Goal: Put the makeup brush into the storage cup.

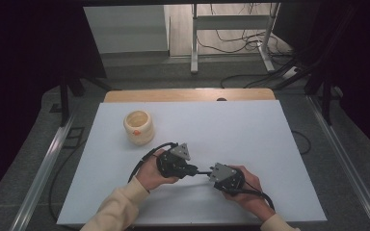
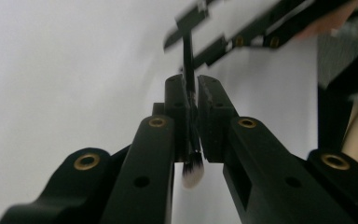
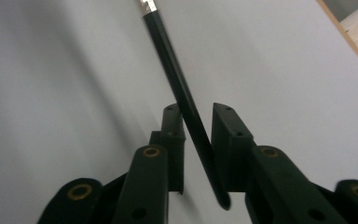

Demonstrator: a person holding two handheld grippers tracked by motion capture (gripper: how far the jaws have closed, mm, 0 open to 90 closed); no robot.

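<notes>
My left fingers [image 2: 193,100] clench the brush [image 2: 190,112] near its bristles, its handle running straight toward my right fingers [image 3: 196,122], which bracket its far end without quite pinching, right of the cup [image 1: 138,127].

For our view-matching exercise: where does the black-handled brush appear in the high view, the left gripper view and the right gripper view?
High view: lower centre, the brush spans from left gripper to right gripper.
Left gripper view: centre, clamped between the jaws, bristles nearest the camera.
Right gripper view: handle slants from top centre down between the jaws.
Shared landmark: the white tabletop.
</notes>
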